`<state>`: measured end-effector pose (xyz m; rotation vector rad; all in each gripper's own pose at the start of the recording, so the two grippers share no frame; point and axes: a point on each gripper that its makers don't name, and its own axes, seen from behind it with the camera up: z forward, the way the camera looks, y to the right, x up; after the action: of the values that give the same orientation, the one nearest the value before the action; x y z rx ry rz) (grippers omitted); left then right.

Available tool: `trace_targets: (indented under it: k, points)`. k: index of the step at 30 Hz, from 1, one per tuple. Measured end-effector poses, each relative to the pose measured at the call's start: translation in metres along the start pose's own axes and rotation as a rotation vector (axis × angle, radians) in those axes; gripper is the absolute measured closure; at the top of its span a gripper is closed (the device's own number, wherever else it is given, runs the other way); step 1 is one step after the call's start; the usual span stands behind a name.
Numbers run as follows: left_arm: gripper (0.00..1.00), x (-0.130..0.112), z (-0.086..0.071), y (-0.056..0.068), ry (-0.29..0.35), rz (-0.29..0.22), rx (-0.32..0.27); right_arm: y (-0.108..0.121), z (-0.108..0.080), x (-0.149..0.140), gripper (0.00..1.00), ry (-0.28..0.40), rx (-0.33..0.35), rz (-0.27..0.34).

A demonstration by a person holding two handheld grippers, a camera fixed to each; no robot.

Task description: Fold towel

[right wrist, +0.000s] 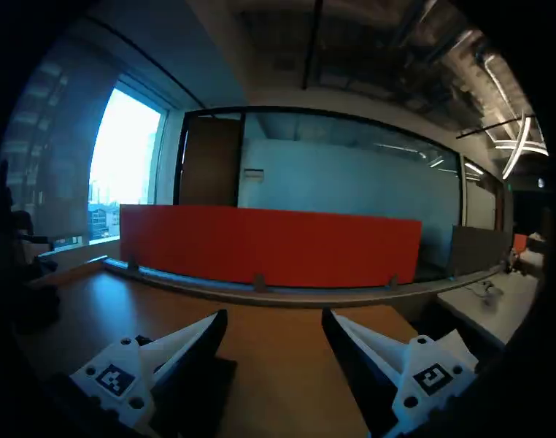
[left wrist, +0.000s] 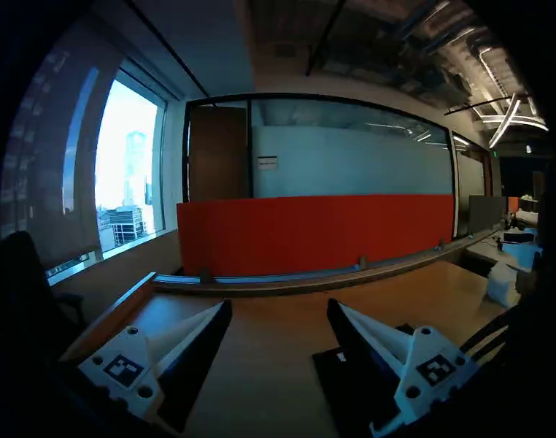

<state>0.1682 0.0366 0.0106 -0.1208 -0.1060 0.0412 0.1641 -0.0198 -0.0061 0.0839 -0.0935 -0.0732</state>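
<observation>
Jaws apart and holding nothing, the left gripper (left wrist: 279,302) hangs low over a wooden desk (left wrist: 271,365), its two white fingers well separated. The right gripper (right wrist: 274,312) is likewise spread wide and empty above the wood.

A dark flat thing (left wrist: 329,379) lies on the desk just under the left gripper's right-hand finger. A similar dark patch (right wrist: 221,387) lies beneath the right gripper's left-hand finger. This may be the towel, lying between the two tools, but both views are too dim and cut off to say so firmly.

The risk from here is a missed grab. Both cameras look level across the desk rather than down at the cloth, so a reach for an edge could close on air, pinch only one layer, or shove the fabric along the smooth wood. Dark cloth against the fingers' dark inner faces makes that edge hard to pick out. The grippers seem to work side by side and could knock each other when turning inward.

A low rail (left wrist: 314,277) runs along the desk's far edge, backed by a red partition (left wrist: 314,233), with a glass wall (left wrist: 351,157) and a wooden door (left wrist: 217,153) behind. A bright window (left wrist: 128,175) glares at the left above a dark chair (left wrist: 22,292). A raised wooden lip (left wrist: 110,317) bounds the desk on that side. White objects (left wrist: 504,281) at the desk's right end sit near enough that a swung towel corner might catch them.
</observation>
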Motion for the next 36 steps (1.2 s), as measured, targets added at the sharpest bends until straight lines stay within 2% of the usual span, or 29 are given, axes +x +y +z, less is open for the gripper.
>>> trace_targets:
  k: [12,20,29,36]
  points:
    - [0.03,-0.016,-0.01,0.032,-0.121,0.082,-0.172,-0.045,-0.013,-0.014,0.0,-0.143,0.236,-0.103]
    - [0.03,-0.033,-0.015,0.056,-0.177,0.114,-0.281,-0.064,-0.019,-0.031,0.0,-0.216,0.342,-0.142]
    - [0.03,-0.077,-0.024,0.083,-0.262,0.161,-0.379,-0.08,-0.024,-0.068,0.0,-0.3,0.424,-0.181]
    - [0.04,-0.121,-0.028,0.097,-0.334,0.188,-0.416,-0.091,-0.03,-0.103,0.0,-0.356,0.467,-0.197]
